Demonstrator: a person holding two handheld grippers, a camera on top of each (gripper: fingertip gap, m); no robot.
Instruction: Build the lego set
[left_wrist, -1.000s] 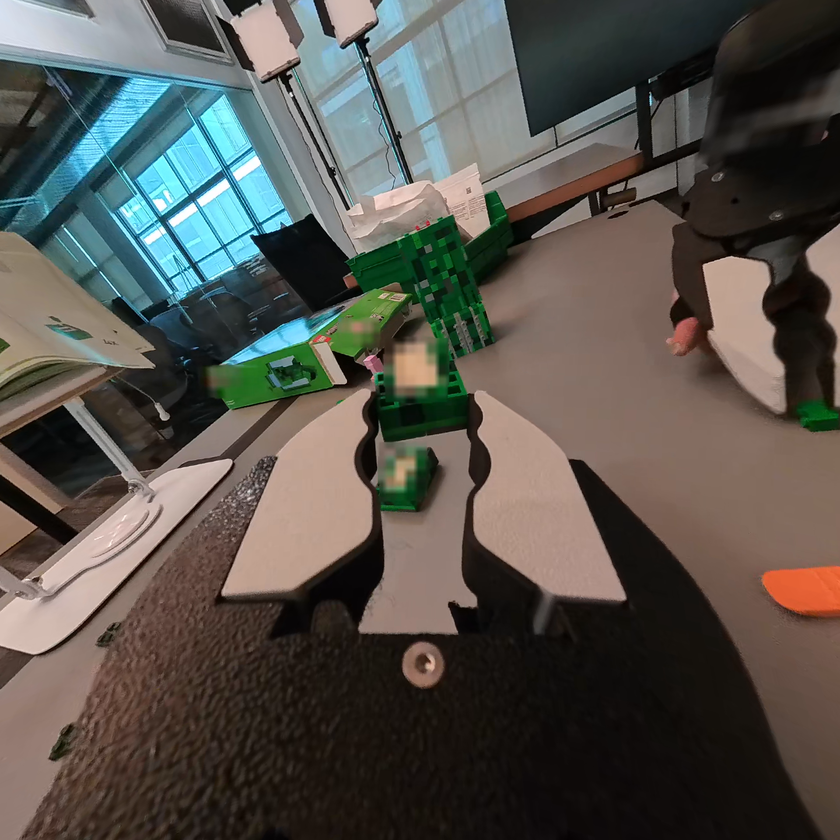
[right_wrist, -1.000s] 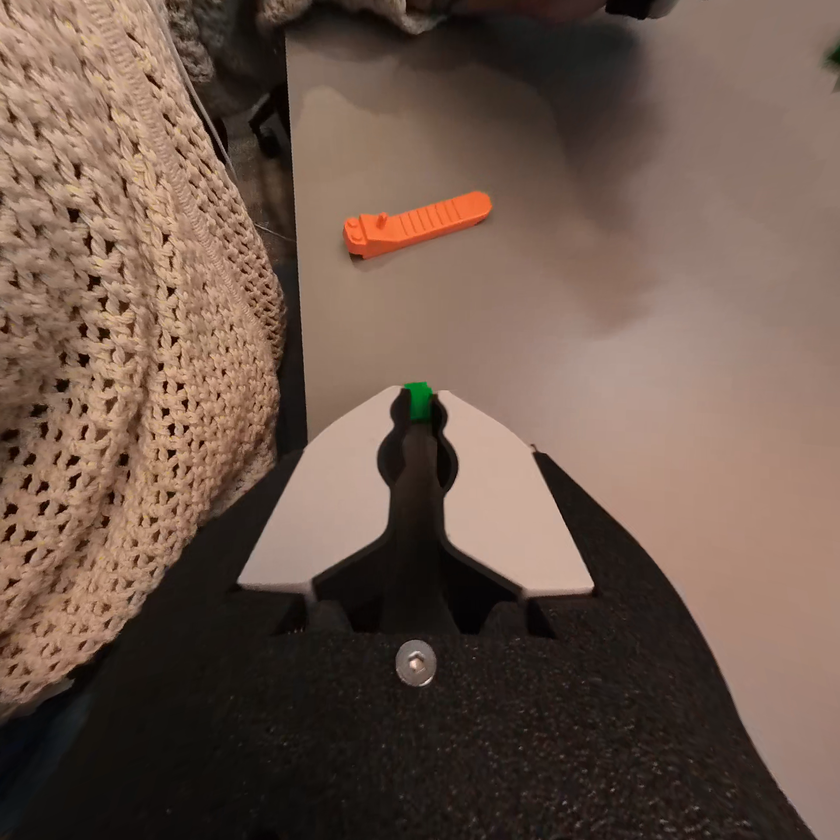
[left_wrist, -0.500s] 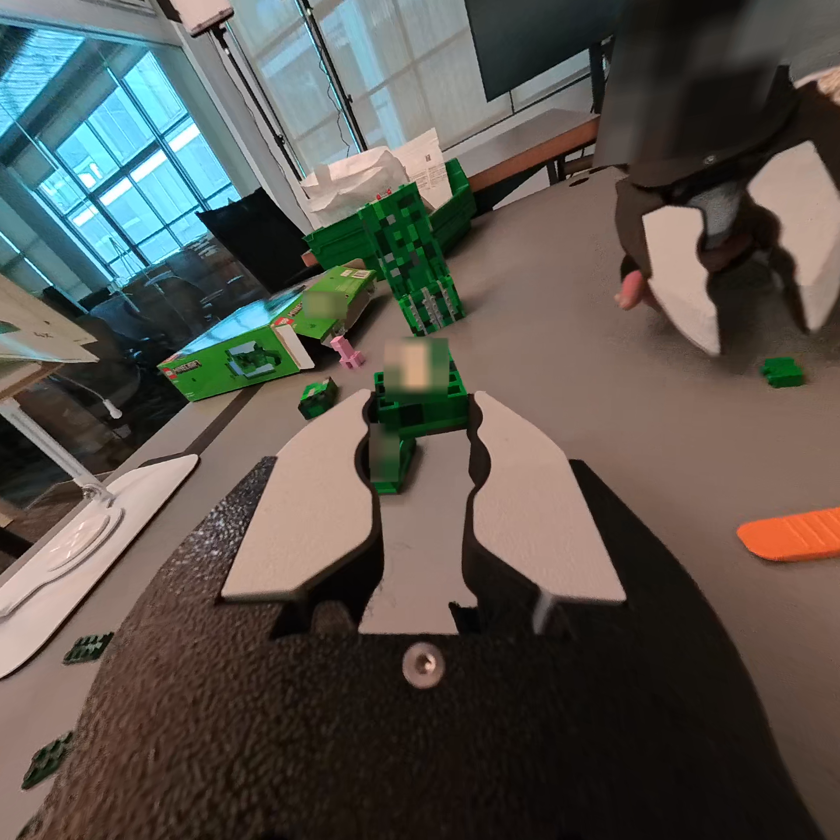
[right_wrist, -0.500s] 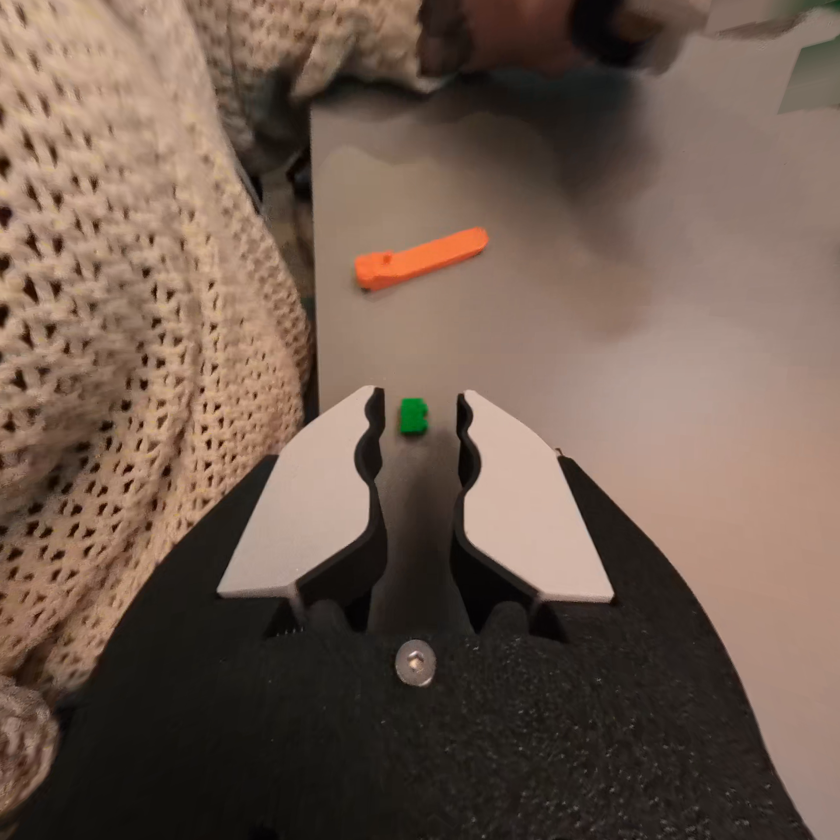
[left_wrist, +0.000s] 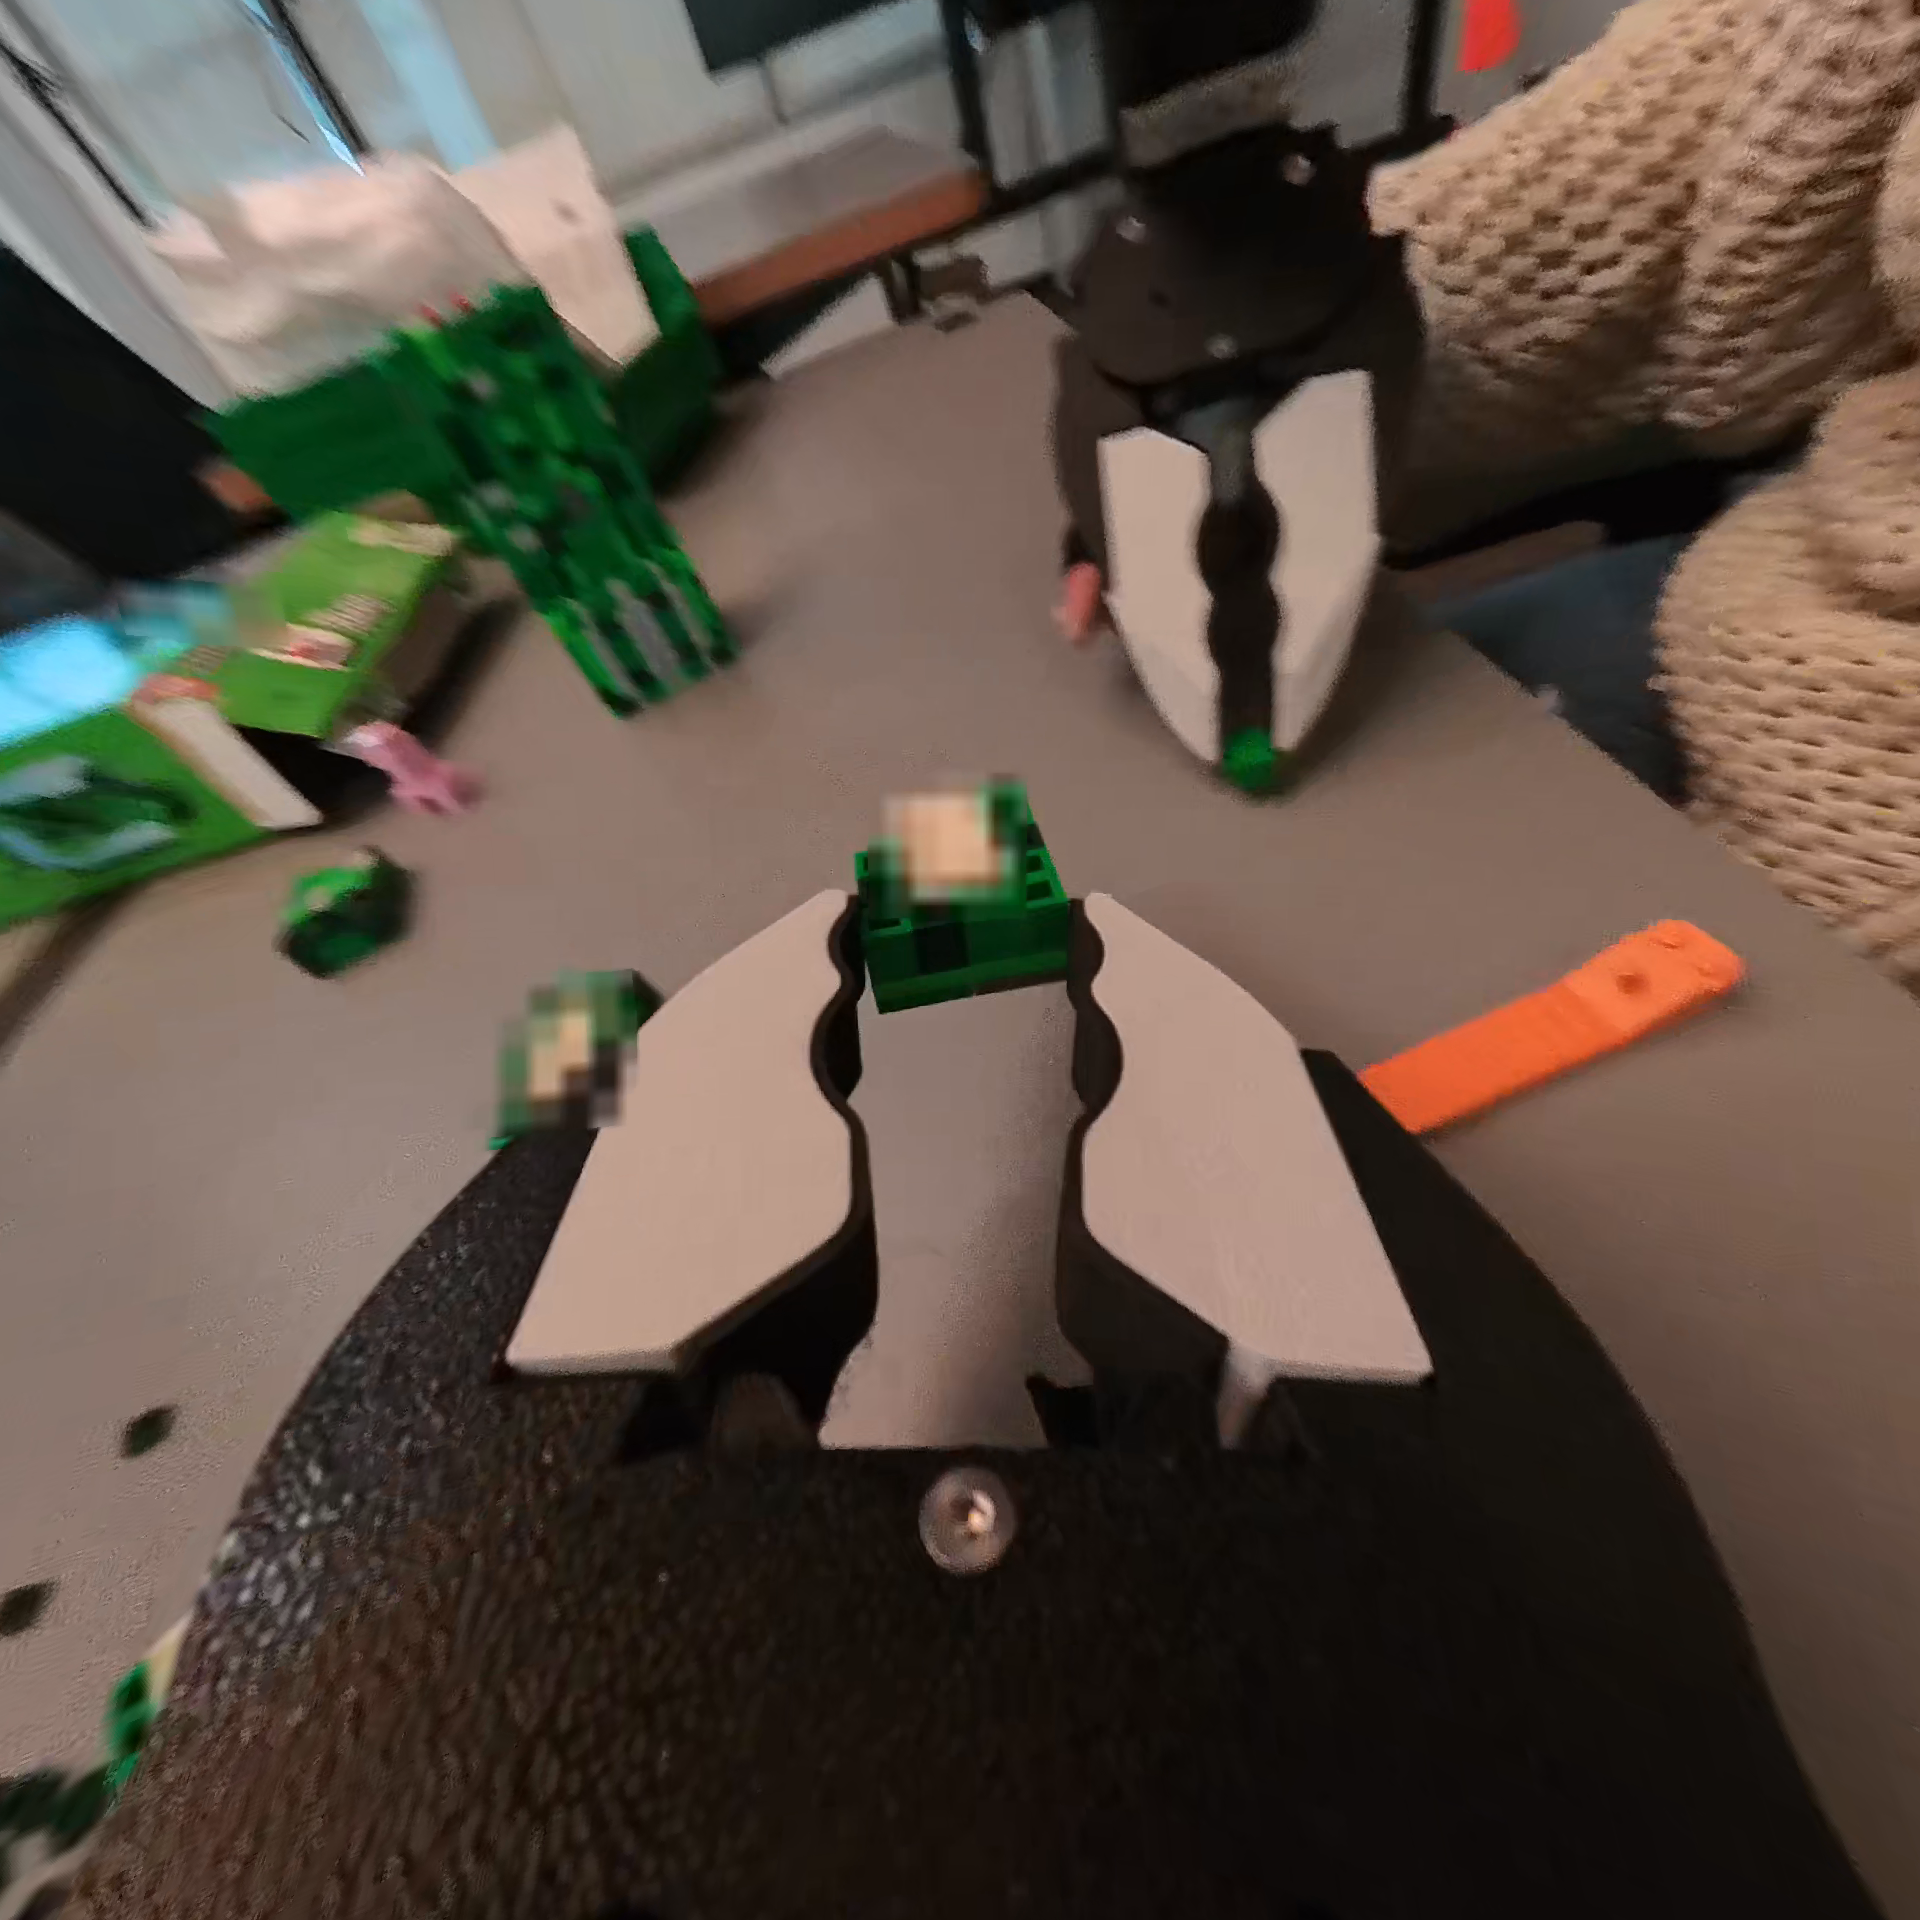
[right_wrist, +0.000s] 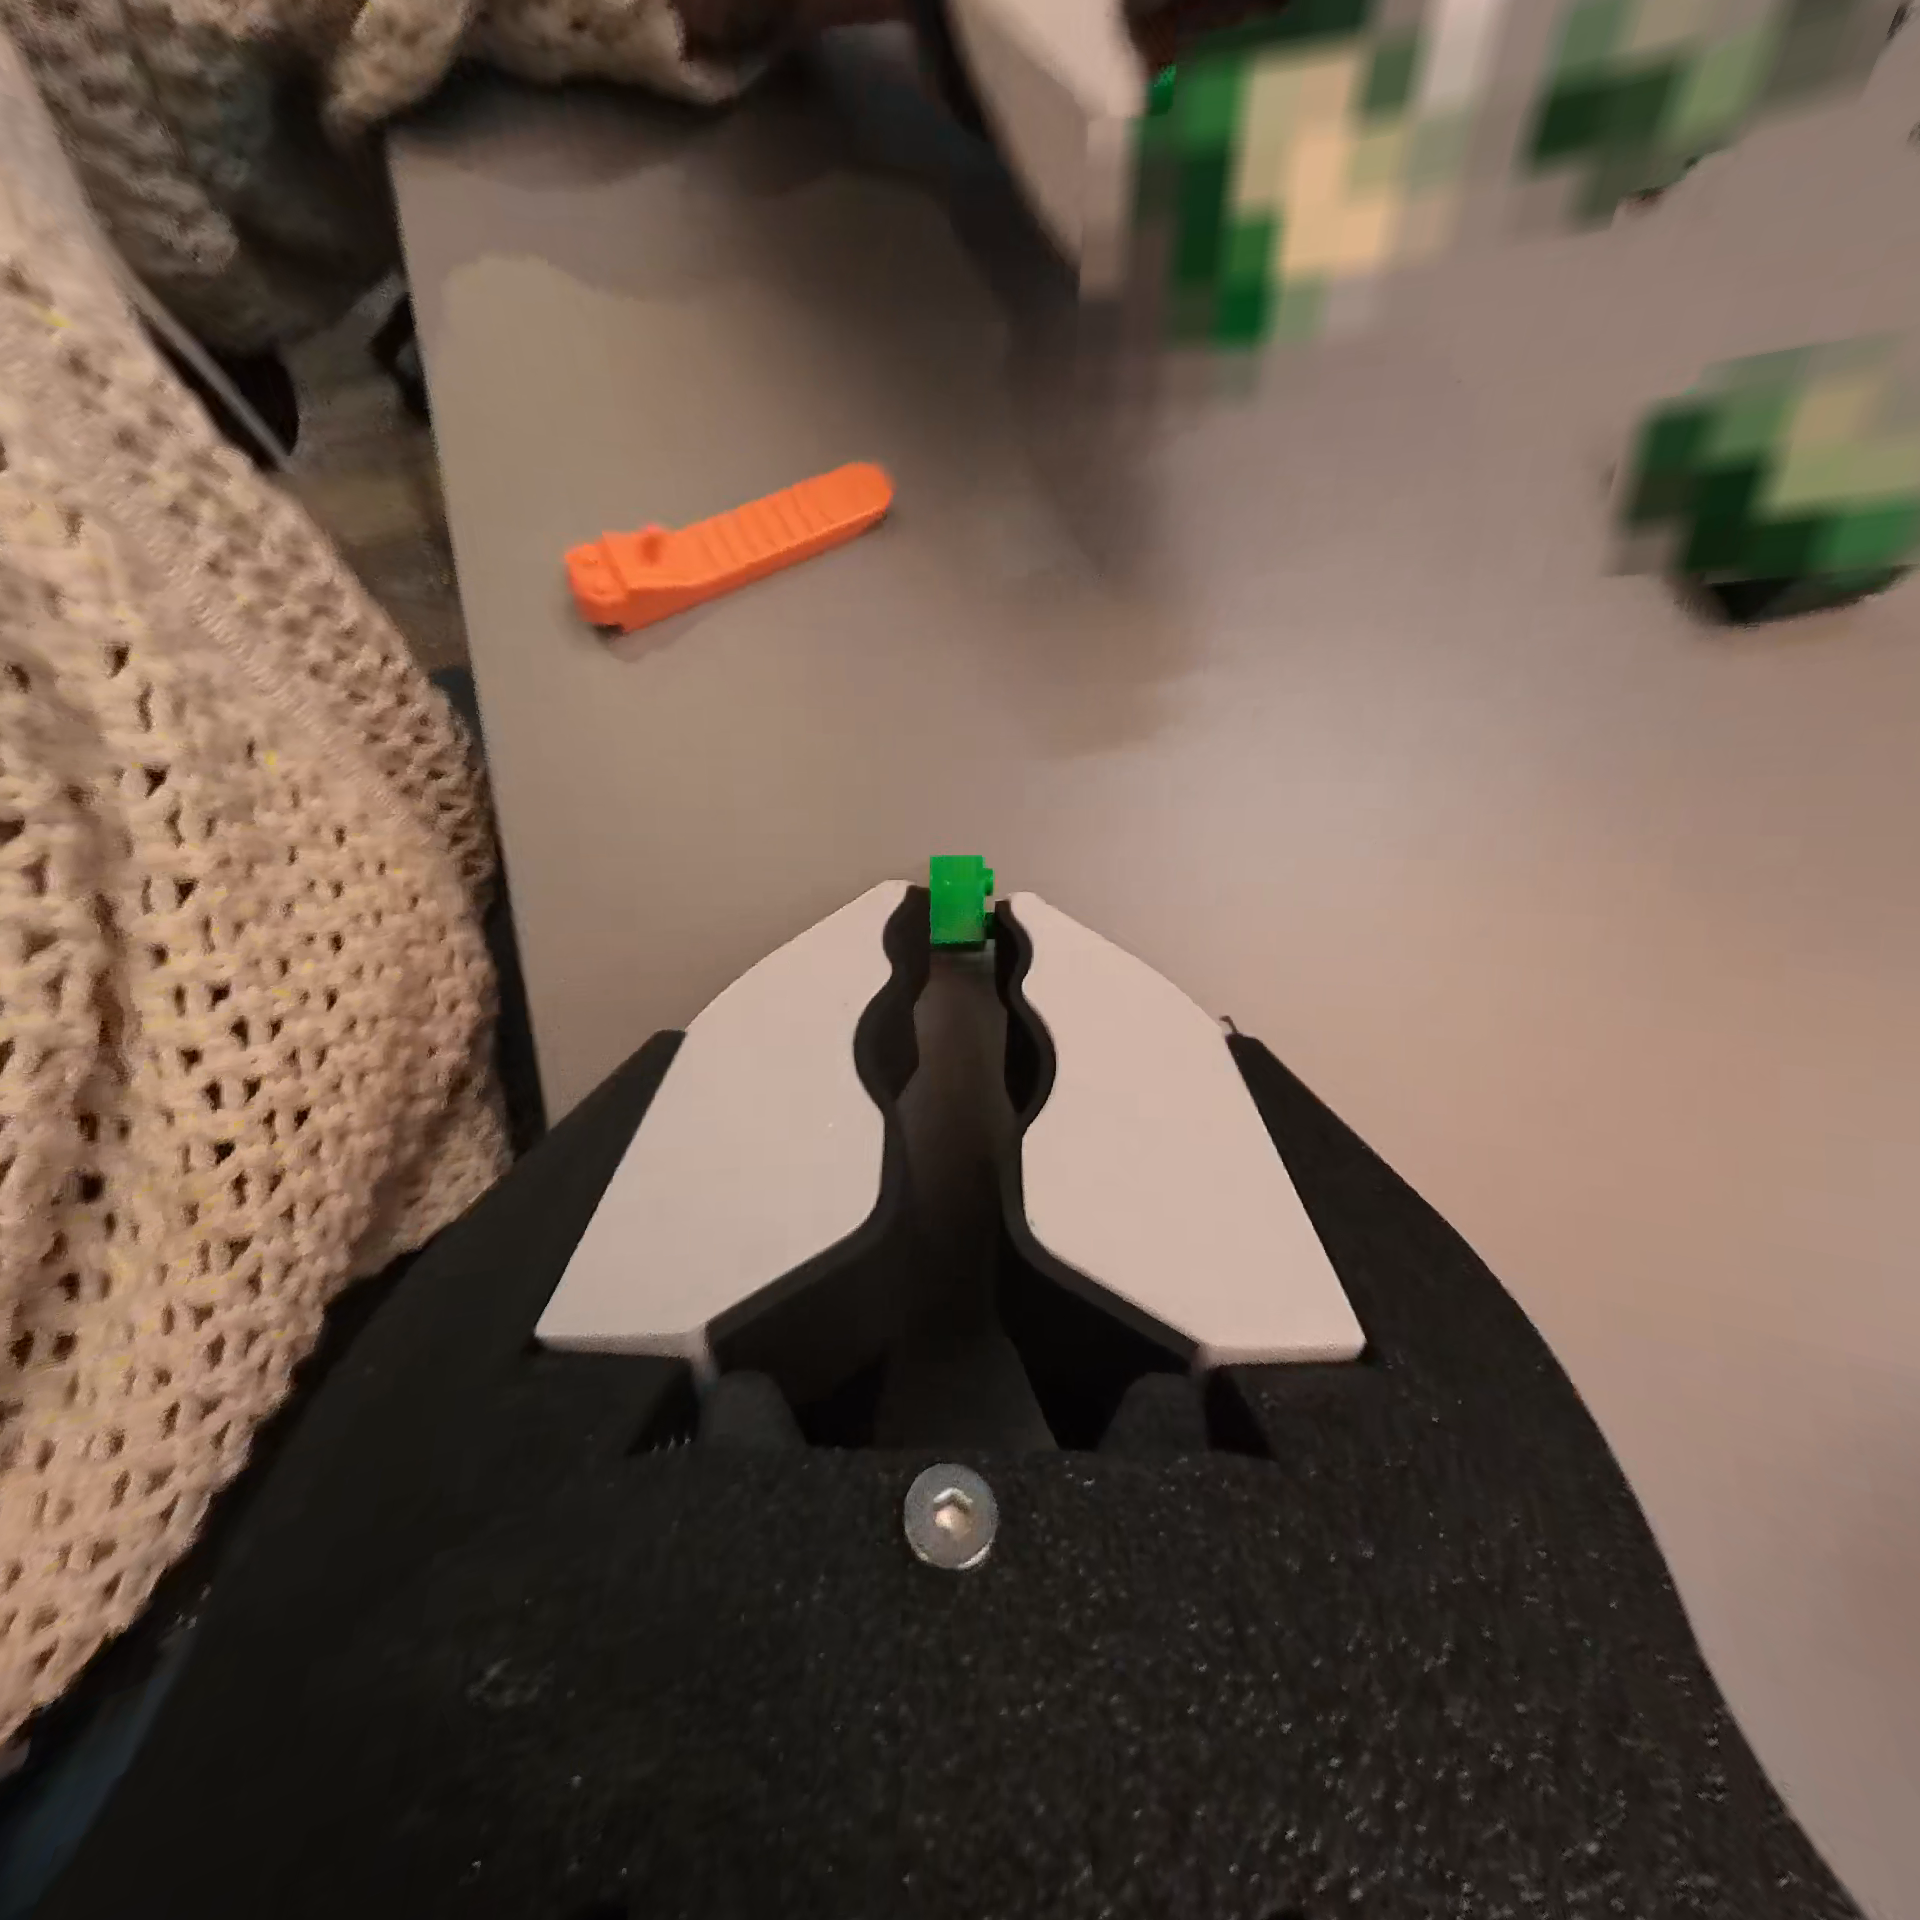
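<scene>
The grey table (left_wrist: 852, 717) carries the whole job, and most of it sits at the far side: a tall green block figure (left_wrist: 582, 520) stands upright, seemingly finished, with the green box (left_wrist: 125, 769) lying beside it. Nearer in, an orange brick separator (right_wrist: 727, 545) rests flat by the table's edge, close to the person's knitted sleeve (right_wrist: 208, 831), probably parked within easy reach for mistakes.

Now the work itself. The left gripper (left_wrist: 966, 935) has its jaws set on either side of a green block assembly (left_wrist: 966, 935) on the table; whether they press on it or only bracket it cannot be told. It looks like a steadying hold, keeping the base from sliding when something gets pushed on.

The right gripper (right_wrist: 961, 909) is clamped on a small green brick (right_wrist: 958, 899), pinched at the very fingertips so most of the piece pokes out free. That likely leaves room to seat it. It hovers well apart from the assembly, not yet delivered.
</scene>
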